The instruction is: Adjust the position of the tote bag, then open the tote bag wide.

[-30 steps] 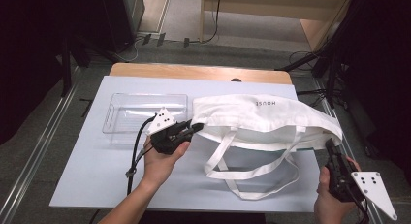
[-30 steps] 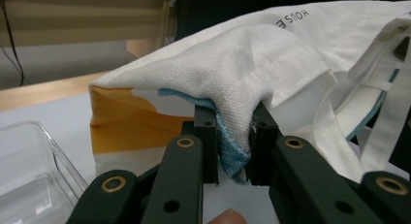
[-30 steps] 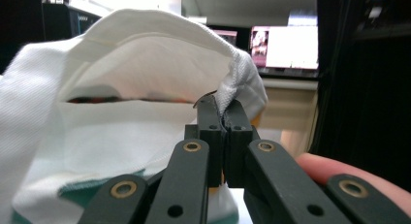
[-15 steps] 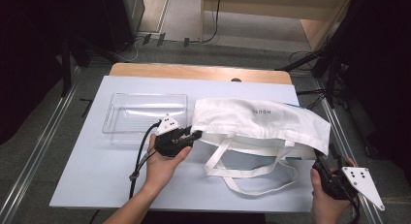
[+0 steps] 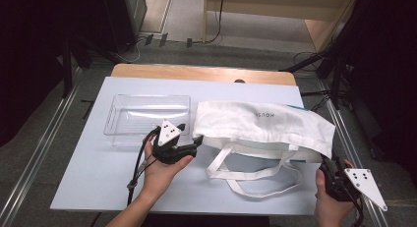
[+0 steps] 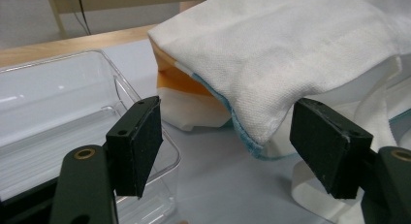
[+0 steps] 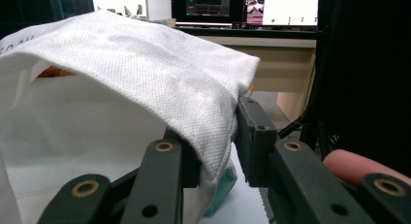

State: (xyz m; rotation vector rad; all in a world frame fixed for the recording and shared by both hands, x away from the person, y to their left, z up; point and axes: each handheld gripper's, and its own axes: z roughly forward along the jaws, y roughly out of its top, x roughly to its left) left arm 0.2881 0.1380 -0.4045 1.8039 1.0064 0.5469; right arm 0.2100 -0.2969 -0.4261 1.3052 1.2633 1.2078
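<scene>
On the pale desk [image 5: 88,183] a clear tray [image 5: 147,120] sits at left. Just right of it, our left claw [image 5: 193,147] has just been spreading, nothing pinched. The white tote bag [image 5: 260,126] lies centre-right; our right claw [image 7: 232,136] has been closing, pinching its corner.

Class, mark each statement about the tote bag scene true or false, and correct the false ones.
1. The white tote bag lies on the table. True.
2. The left gripper clamps the bag. False: its fingers stand apart with the bag's corner between them.
3. The clear plastic tray holds fruit. False: it holds nothing.
4. The right gripper has the bag's edge between its fingers. True.
</scene>
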